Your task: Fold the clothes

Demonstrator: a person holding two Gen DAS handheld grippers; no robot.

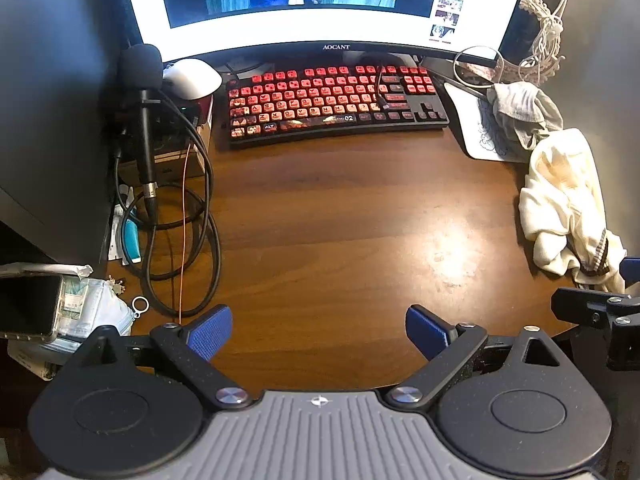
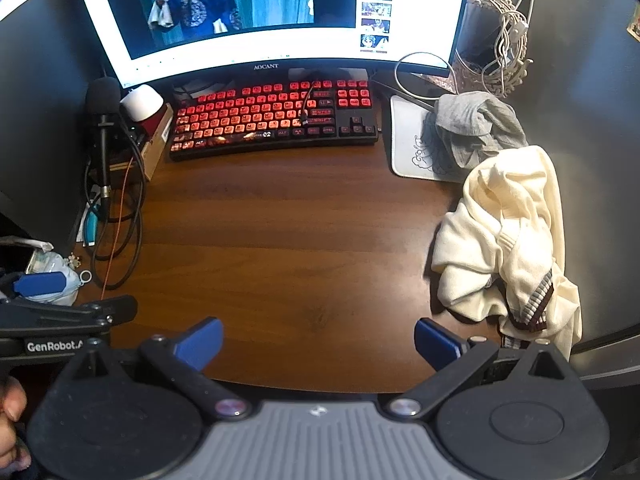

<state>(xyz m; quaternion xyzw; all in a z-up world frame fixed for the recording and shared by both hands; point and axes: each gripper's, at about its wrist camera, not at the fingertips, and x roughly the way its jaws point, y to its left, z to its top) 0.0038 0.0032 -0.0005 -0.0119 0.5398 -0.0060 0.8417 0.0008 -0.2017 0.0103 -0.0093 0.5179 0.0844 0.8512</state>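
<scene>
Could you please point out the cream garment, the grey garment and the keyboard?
Cream garment (image 2: 516, 232), right wrist view, crumpled middle.
Grey garment (image 2: 476, 124), right wrist view, top fold.
Keyboard (image 1: 320, 100), left wrist view, central keys.

Monitor (image 1: 328, 8) cut off at top of both views, screen thumbnails too small to read. Cream garment (image 2: 508, 240) lower hem hidden behind right gripper's linkage, bottom right of right view. Grey garment (image 2: 476, 128) partly under the cream one. Keyboard (image 2: 276, 120) legends illegible. Hand (image 2: 10, 404) cropped at left edge.
</scene>
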